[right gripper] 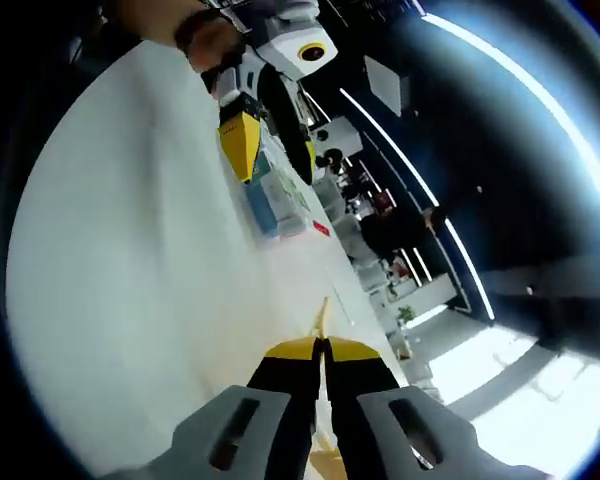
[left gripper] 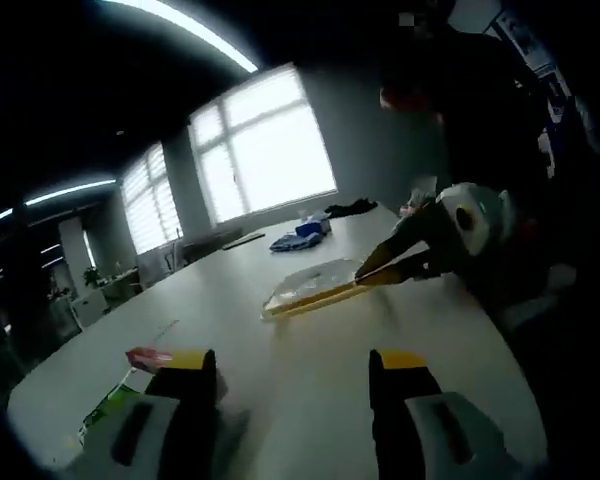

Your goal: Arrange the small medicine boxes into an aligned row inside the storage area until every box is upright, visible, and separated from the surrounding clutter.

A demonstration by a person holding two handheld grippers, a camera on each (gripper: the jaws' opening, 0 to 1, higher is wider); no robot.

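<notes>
Left gripper jaws wide; right gripper pinches the tray. We should drag it gently toward the boxes.

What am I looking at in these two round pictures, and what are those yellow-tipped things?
A person holds a hand tool with two fingers in each hand, and a wide-angle camera rides on each tool. In the left gripper view, the left gripper has its fingers spread open over a white table. Small boxes lie beside its left finger. Farther off, the right gripper pinches the edge of a clear storage tray with a yellow strip. Some blue items lie near the window. The right gripper view looks from that other tool, with its fingers closed together on the tray's edge.
</notes>
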